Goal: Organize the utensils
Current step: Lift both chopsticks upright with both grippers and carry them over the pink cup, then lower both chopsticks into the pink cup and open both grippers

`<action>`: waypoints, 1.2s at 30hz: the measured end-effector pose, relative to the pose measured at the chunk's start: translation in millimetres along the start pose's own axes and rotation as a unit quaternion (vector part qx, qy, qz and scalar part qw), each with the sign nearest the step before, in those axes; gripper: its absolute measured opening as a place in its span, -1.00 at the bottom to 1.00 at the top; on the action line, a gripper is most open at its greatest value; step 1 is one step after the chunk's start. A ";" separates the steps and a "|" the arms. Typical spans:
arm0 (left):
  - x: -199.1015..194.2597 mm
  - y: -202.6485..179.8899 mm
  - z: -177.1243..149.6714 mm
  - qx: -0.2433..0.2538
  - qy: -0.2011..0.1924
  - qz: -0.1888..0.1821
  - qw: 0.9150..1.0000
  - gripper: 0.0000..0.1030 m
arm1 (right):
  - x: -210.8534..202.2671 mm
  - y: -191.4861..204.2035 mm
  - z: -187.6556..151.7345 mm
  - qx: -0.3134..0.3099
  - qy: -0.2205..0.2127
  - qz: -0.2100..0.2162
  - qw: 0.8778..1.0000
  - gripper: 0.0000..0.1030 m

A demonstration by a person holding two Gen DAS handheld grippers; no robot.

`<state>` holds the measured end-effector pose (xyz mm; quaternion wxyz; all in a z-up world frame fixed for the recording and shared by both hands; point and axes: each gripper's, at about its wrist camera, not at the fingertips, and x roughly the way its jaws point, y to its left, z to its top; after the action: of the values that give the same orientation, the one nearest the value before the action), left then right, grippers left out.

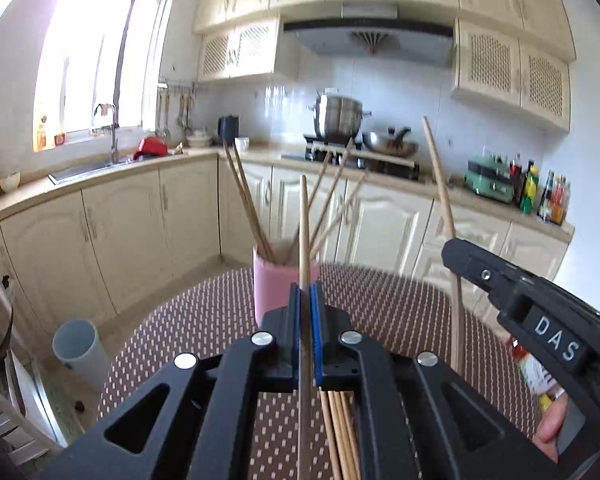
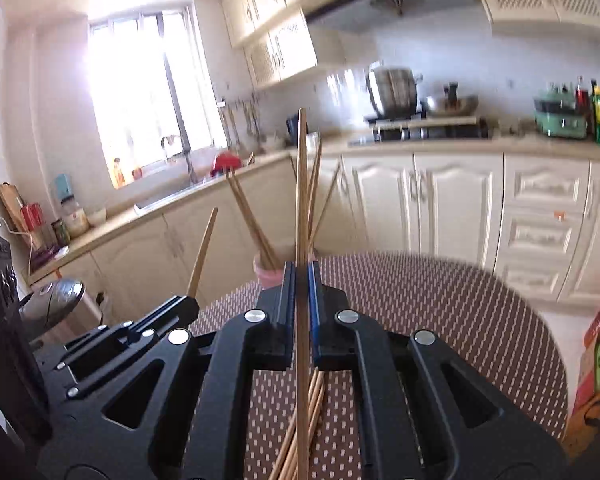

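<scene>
Currently we are gripping one chopstick (image 1: 304, 216) in each closed tool (image 1: 305, 292); tilted sticks may miss the pink cup (image 1: 270, 292), scattering others.

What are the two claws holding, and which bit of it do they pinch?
Each claw is shut on one wooden chopstick. The left claw pinches its chopstick around the lower half, as does the right claw with its chopstick; both long ends stick up.
</scene>
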<state>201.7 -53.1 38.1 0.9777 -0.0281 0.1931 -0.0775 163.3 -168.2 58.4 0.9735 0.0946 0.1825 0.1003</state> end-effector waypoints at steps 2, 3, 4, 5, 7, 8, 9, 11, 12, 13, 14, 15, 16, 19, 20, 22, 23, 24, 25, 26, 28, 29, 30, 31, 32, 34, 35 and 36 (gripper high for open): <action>0.6 1.5 13.6 0.002 -0.013 0.003 1.000 -0.88 | -1.9 1.6 9.2 -0.001 -0.029 -0.010 1.000 -0.87; 1.0 0.2 18.5 0.000 -0.020 0.005 1.000 -0.88 | -3.9 2.3 14.1 -0.001 -0.048 -0.018 0.999 -0.87; 2.7 0.1 24.5 -0.002 -0.026 0.005 1.000 -0.88 | -5.4 4.1 19.0 -0.004 -0.064 -0.019 0.998 -0.87; 4.4 0.7 29.5 -0.005 -0.030 0.005 1.000 -0.88 | -6.8 7.4 22.5 -0.006 -0.073 -0.018 0.997 -0.87; 8.7 0.5 41.1 -0.010 -0.040 0.009 0.999 -0.88 | -3.9 7.8 33.3 -0.008 -0.092 -0.013 0.996 -0.87; 11.4 1.5 46.2 -0.011 -0.047 0.012 0.999 -0.88 | -1.8 7.8 38.3 -0.011 -0.101 -0.008 0.995 -0.87; 14.2 2.4 51.3 -0.013 -0.053 0.016 0.998 -0.88 | 0.9 7.5 42.9 -0.014 -0.108 -0.005 0.994 -0.87; 22.7 5.6 64.2 -0.020 -0.061 0.020 0.998 -0.88 | 8.1 6.8 50.6 -0.014 -0.116 0.002 0.993 -0.87; 28.3 8.2 71.1 -0.026 -0.064 0.017 0.997 -0.88 | 14.2 4.7 55.3 -0.011 -0.118 0.012 0.993 -0.87; 33.3 12.0 76.5 -0.031 -0.067 0.015 0.997 -0.88 | 19.8 4.0 59.4 -0.007 -0.120 0.020 0.993 -0.87; 38.6 15.1 82.3 -0.038 -0.073 0.015 0.996 -0.88 | 28.0 1.5 64.1 -0.005 -0.123 0.027 0.992 -0.87; 43.7 18.4 87.5 -0.044 -0.079 0.014 0.996 -0.88 | 32.9 2.3 66.6 -0.004 -0.126 0.031 0.992 -0.87; 48.8 21.6 90.9 -0.049 -0.082 0.012 0.995 -0.88 | 39.1 1.7 68.9 -0.004 -0.129 0.034 0.991 -0.87; 67.0 33.5 102.0 -0.068 -0.094 -0.006 0.993 -0.88 | 60.8 -5.3 74.9 0.007 -0.138 0.048 0.989 -0.87; 73.0 37.5 104.5 -0.075 -0.101 -0.015 0.992 -0.88 | 69.2 -8.8 76.4 0.014 -0.144 0.055 0.988 -0.87; 84.2 44.7 107.7 -0.087 -0.111 -0.022 0.990 -0.88 | 80.7 -11.7 78.4 0.021 -0.154 0.063 0.986 -0.87; 90.6 48.5 108.7 -0.094 -0.119 -0.030 0.988 -0.88 | 85.7 -13.6 79.0 0.023 -0.157 0.065 0.985 -0.87; 97.2 51.6 109.6 -0.101 -0.125 -0.033 0.986 -0.88 | 93.2 -16.8 79.6 0.027 -0.162 0.068 0.984 -0.87; 102.6 54.0 109.0 -0.106 -0.132 -0.034 0.985 -0.88 | 99.6 -19.8 79.3 0.032 -0.165 0.071 0.983 -0.87; 108.4 56.8 108.1 -0.114 -0.143 -0.038 0.982 -0.88 | 105.4 -21.4 78.8 0.036 -0.169 0.075 0.982 -0.87; 120.4 64.2 107.4 -0.136 -0.159 -0.056 0.976 -0.88 | 117.3 -21.7 76.2 0.033 -0.175 0.071 0.981 -0.87; 126.6 67.8 107.0 -0.146 -0.164 -0.062 0.974 -0.88 | 124.8 -23.1 74.8 0.032 -0.175 0.069 0.982 -0.87; 131.0 69.3 107.0 -0.149 -0.167 -0.062 0.973 -0.88 | 129.5 -23.7 73.9 0.032 -0.173 0.073 0.982 -0.87; 138.7 70.2 107.1 -0.147 -0.173 -0.052 0.972 -0.88 | 134.0 -23.0 72.5 0.031 -0.170 0.075 0.982 -0.87; 144.1 69.9 107.4 -0.144 -0.178 -0.040 0.973 -0.88 | 138.6 -23.2 70.5 0.029 -0.171 0.074 0.982 -0.87; 156.0 68.4 108.1 -0.141 -0.185 -0.025 0.972 -0.88 | 142.4 -20.1 65.2 0.018 -0.185 0.062 0.981 -0.87; 161.4 67.7 108.3 -0.144 -0.186 -0.023 0.972 -0.88 | 143.7 -19.0 62.3 0.014 -0.192 0.056 0.980 -0.87; 168.0 66.5 108.1 -0.144 -0.186 -0.026 0.971 -0.88 | 147.0 -18.9 59.3 0.010 -0.195 0.054 0.979 -0.87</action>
<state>405.8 -12.0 69.5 0.9797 -0.1880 0.0158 -0.0679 322.8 -161.3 59.0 0.9826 0.1321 -0.0150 0.1301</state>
